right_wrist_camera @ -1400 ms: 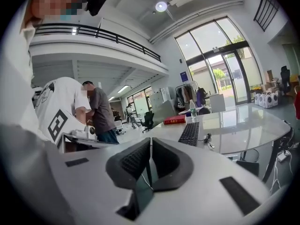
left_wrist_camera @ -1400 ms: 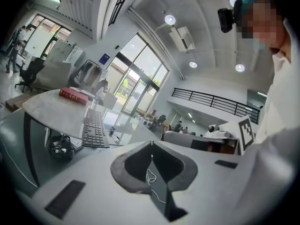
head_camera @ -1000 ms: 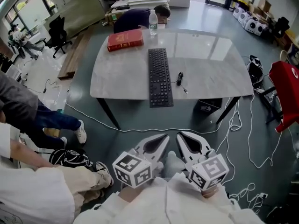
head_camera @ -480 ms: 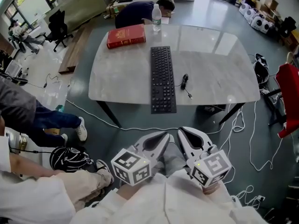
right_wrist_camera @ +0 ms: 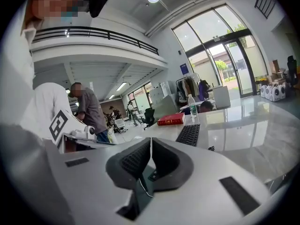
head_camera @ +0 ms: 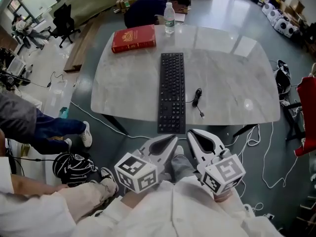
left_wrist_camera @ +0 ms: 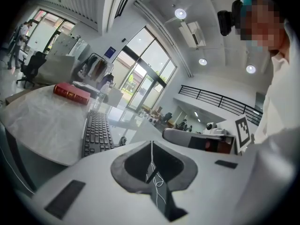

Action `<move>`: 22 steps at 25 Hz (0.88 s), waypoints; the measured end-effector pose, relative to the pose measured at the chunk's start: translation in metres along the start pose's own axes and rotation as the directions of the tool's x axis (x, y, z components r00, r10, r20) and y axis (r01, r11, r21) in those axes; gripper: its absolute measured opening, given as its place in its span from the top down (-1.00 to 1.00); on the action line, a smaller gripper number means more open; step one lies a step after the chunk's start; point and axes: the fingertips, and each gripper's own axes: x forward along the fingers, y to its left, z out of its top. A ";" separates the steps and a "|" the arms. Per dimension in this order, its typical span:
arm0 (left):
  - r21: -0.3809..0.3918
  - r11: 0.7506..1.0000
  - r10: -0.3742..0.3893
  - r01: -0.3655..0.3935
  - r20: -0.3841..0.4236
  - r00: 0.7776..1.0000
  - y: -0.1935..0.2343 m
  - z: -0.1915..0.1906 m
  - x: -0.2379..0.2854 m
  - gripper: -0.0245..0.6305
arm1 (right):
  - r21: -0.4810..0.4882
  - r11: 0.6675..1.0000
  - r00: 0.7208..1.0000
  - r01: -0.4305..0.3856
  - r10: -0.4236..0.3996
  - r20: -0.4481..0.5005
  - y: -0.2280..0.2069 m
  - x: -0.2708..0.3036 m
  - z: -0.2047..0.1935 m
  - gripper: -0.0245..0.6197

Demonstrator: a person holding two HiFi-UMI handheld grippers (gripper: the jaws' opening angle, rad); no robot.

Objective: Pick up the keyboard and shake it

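Left gripper (head_camera: pixel 173 140) and right gripper (head_camera: pixel 190 133): jaws closed tip to tip, nothing between them, both positioned short of the table (head_camera: pixel 232 83). Keyboard (head_camera: pixel 172 93) lies flat on the tabletop, lengthwise, near end at the table edge. Cable (head_camera: pixel 198 96) lies just right of it. Red book (head_camera: pixel 133 38) and bottle (head_camera: pixel 170 18) sit at the far side.

Before you lies a black keyboard (head_camera: pixel 172 93) on a pale grey, marble-veined table (head_camera: pixel 123 88). The book (head_camera: pixel 133 38) is red with gold cover print. The cable (head_camera: pixel 197 97) is black. Your left gripper (head_camera: pixel 173 139) and right gripper (head_camera: pixel 190 133) are pale grey, their cubes bearing black-on-white square markers.
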 end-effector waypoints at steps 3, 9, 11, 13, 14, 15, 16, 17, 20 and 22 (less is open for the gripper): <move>-0.002 1.000 0.018 -0.018 0.002 1.000 0.009 0.009 0.014 0.87 | -0.007 1.000 1.000 -0.019 0.018 -0.007 -0.015 0.011 0.007 0.82; -0.001 0.999 0.034 -0.034 0.033 0.999 0.023 0.034 0.041 0.86 | -0.026 0.998 0.998 -0.062 0.061 -0.025 -0.038 0.029 0.021 0.82; 0.003 0.999 0.035 -0.035 0.036 0.999 0.026 0.039 0.049 0.86 | -0.029 0.996 0.996 -0.081 0.080 -0.033 -0.042 0.034 0.024 0.82; 0.007 0.999 0.046 -0.046 0.035 0.998 0.030 0.042 0.055 0.86 | -0.046 0.994 0.995 -0.095 0.093 -0.044 -0.047 0.040 0.025 0.82; 0.008 0.999 0.053 -0.053 0.032 0.998 0.032 0.043 0.059 0.87 | -0.055 0.994 0.994 -0.100 0.097 -0.051 -0.050 0.042 0.025 0.82; 0.009 0.998 0.057 -0.057 0.028 0.998 0.034 0.043 0.062 0.87 | -0.061 0.993 0.993 -0.105 0.101 -0.059 -0.053 0.044 0.024 0.82; 0.008 0.998 0.057 -0.058 0.025 0.998 0.035 0.043 0.065 0.87 | -0.062 0.992 0.992 -0.112 0.108 -0.065 -0.055 0.046 0.024 0.82; 0.005 0.998 0.057 -0.057 0.024 0.998 0.035 0.043 0.067 0.86 | -0.063 0.991 0.991 -0.118 0.114 -0.070 -0.056 0.047 0.024 0.82; -0.004 0.998 0.056 -0.056 0.026 0.998 0.035 0.043 0.071 0.86 | -0.065 0.990 0.990 -0.126 0.121 -0.073 -0.061 0.050 0.025 0.82; -0.009 0.998 0.057 -0.057 0.026 0.998 0.037 0.043 0.071 0.87 | -0.059 0.990 0.990 -0.126 0.122 -0.071 -0.062 0.052 0.026 0.82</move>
